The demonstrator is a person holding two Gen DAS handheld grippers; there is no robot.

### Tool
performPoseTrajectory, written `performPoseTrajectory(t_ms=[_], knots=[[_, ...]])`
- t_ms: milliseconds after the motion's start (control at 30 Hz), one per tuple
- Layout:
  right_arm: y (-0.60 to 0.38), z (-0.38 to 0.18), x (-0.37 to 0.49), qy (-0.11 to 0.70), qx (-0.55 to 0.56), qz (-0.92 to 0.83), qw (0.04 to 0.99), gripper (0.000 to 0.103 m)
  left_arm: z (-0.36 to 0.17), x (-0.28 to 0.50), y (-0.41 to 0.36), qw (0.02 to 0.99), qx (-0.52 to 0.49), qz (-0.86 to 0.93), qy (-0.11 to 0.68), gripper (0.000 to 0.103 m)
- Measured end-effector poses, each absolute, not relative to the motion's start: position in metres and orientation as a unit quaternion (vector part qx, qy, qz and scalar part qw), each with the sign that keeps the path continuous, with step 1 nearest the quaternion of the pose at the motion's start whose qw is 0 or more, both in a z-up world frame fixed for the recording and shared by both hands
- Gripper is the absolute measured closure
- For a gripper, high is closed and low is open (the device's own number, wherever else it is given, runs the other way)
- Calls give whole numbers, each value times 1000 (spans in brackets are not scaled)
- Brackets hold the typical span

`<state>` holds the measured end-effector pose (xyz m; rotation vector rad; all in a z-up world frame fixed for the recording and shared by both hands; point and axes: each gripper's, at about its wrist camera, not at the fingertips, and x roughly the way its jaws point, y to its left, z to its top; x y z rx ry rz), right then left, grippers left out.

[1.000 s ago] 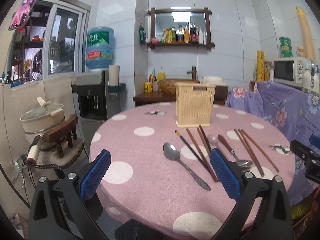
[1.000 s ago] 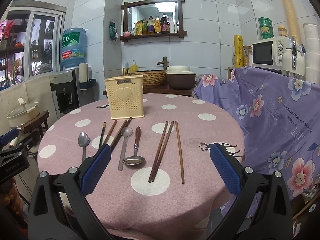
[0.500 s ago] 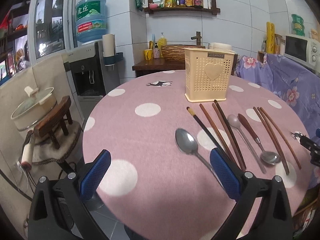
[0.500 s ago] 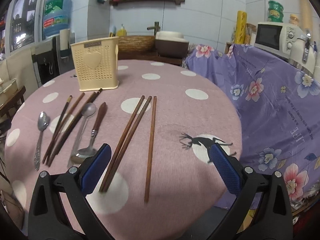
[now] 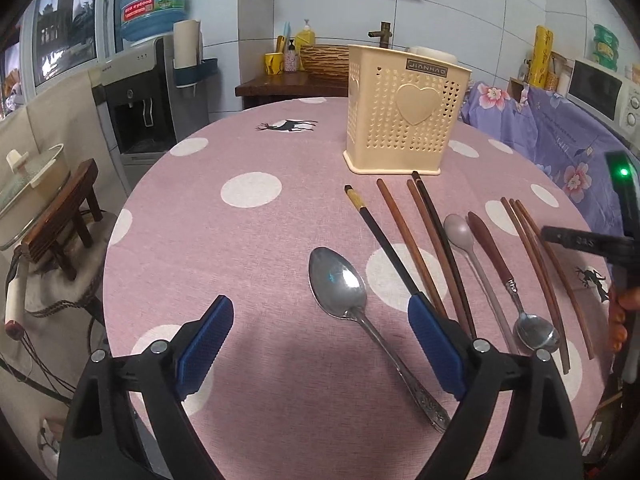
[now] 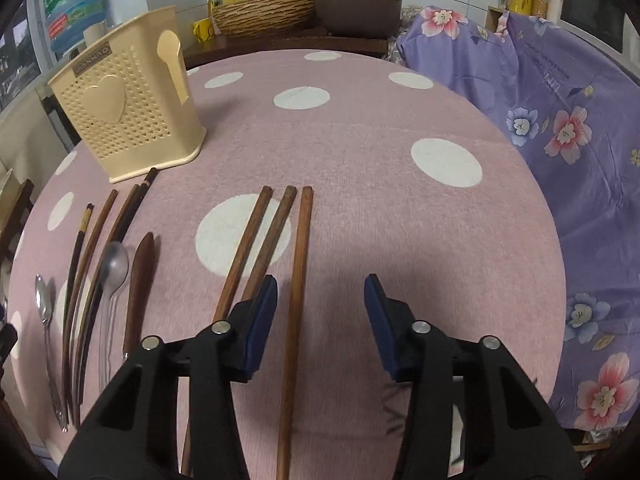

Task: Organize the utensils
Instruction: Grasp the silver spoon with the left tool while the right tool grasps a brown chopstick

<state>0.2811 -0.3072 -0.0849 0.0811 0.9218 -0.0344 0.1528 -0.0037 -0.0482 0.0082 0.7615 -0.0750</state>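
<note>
A cream perforated utensil holder (image 5: 400, 120) (image 6: 128, 108) stands at the back of the pink dotted table (image 5: 240, 240). In front of it lie several chopsticks (image 5: 400, 240) and spoons in a row. My left gripper (image 5: 320, 344) hovers low over the handle of a steel spoon (image 5: 340, 280); its jaws are closing and wide, and the pads do not touch the handle. My right gripper (image 6: 320, 320) is closing around the rightmost brown chopstick (image 6: 302, 240), which lies between the fingers, apart from both pads. Two more brown chopsticks (image 6: 248, 248) run under its left finger (image 6: 260, 320).
A grey spoon (image 5: 460, 232) and a wooden-handled spoon (image 5: 492, 248) lie between the two chopstick groups. A purple flowered cloth (image 6: 560, 120) covers furniture to the right. A water dispenser (image 5: 136, 100) and a wooden stool (image 5: 60, 216) stand left of the table.
Both grippers moved forward over the table and tipped down toward the utensils. The right jaws narrowed a lot around one chopstick; the left jaws narrowed slightly over the steel spoon.
</note>
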Motion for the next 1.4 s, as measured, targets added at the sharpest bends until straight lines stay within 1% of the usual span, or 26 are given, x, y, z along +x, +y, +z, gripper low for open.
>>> performPoseTrajectory(t_ms=[33, 100, 133, 200, 333, 400, 567, 700, 800, 900, 1100, 1300, 1400], knots=[[-305, -86, 285, 447, 37, -16, 894, 62, -48, 154, -4, 928, 5, -36, 372, 15], [-300, -90, 297, 454, 28, -17, 890, 70, -48, 155, -5, 927, 7, -35, 373, 15], [-297, -92, 302, 457, 22, -19, 889, 71, -48, 154, -5, 927, 6, -34, 373, 15], [-296, -92, 309, 454, 18, -22, 890, 77, -48, 157, -4, 926, 6, -33, 375, 15], [-294, -93, 317, 453, 19, -21, 891, 79, -51, 161, -2, 922, -2, -28, 385, 16], [-294, -93, 321, 453, 24, -21, 891, 83, -54, 162, -1, 919, -9, -29, 393, 18], [-290, -92, 317, 450, 21, -18, 892, 89, -58, 166, -7, 910, -8, -28, 413, 25], [-287, -91, 311, 450, 18, -12, 893, 90, -62, 173, -12, 904, -12, -14, 427, 30], [-288, -91, 310, 449, 22, -10, 893, 90, -67, 183, -16, 897, -15, -1, 442, 36], [-288, -91, 309, 447, 23, -10, 894, 90, -72, 192, -20, 888, -30, 3, 460, 37], [-289, -91, 307, 444, 28, -5, 895, 90, -74, 204, -31, 887, -20, 30, 460, 38], [-290, -91, 307, 445, 33, -1, 895, 90, -73, 210, -34, 886, -9, 47, 461, 47], [-289, -90, 309, 447, 30, -5, 894, 90, -73, 214, -39, 885, -8, 48, 463, 53]])
